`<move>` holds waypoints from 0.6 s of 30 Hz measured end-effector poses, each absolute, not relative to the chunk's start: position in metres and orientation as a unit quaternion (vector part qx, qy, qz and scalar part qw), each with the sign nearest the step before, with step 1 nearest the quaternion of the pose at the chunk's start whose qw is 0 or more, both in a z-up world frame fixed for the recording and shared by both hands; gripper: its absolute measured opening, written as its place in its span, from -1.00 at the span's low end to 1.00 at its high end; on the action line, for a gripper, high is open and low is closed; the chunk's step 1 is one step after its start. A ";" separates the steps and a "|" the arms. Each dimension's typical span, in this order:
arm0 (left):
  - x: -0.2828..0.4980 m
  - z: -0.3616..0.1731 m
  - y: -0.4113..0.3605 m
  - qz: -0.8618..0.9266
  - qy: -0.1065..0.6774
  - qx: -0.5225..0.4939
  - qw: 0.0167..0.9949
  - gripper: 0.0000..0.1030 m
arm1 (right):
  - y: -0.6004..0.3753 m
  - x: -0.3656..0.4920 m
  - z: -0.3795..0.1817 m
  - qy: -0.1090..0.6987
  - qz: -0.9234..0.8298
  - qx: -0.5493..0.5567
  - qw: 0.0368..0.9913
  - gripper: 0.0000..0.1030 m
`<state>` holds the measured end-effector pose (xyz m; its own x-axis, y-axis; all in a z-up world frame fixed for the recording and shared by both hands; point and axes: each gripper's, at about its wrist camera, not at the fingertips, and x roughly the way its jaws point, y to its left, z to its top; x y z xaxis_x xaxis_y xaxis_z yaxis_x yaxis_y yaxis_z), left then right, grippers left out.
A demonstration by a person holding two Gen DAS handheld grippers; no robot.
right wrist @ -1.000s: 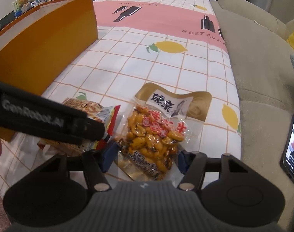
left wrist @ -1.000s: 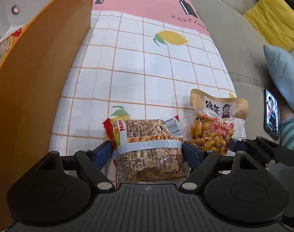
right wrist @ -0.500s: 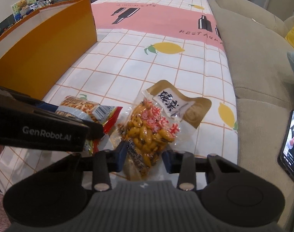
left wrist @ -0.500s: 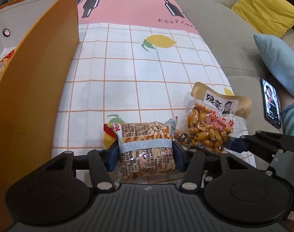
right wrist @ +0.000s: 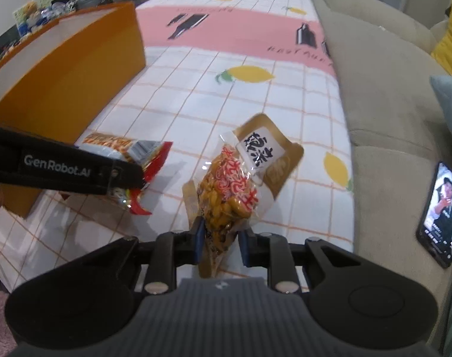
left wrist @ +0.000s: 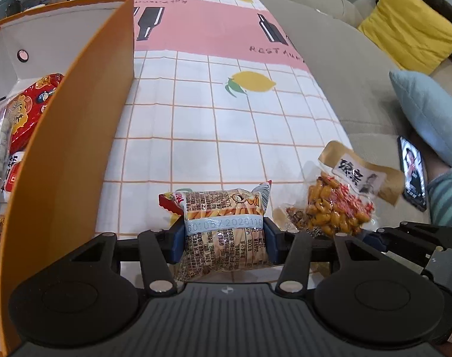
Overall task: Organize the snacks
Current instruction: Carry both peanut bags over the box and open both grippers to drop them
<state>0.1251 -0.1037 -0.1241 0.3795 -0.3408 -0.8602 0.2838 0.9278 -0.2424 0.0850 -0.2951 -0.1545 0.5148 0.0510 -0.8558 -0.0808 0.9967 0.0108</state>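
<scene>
Left gripper jaws clamped across the crisp-stick packet; right gripper jaws pinch the bean pouch by its lower corner, both clear of the desk; orange box at 9 o'clock; risk: corner grip slips and the pouch swings loose, or snags the box wall.

A beige sofa with a yellow cushion runs beside the lemon-print tablecloth.

Orange box wall left; open tablecloth ahead
</scene>
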 end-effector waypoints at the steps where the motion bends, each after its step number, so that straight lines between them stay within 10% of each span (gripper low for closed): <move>1: 0.125 -0.122 -0.103 -0.189 0.523 -0.031 0.830 0.13 | -0.295 0.084 -0.152 0.485 0.038 -0.017 0.873 -0.62; 18: 0.116 -0.083 -0.091 -0.196 0.490 -0.057 0.848 0.13 | -0.282 0.068 -0.112 0.418 0.035 -0.008 0.908 -0.69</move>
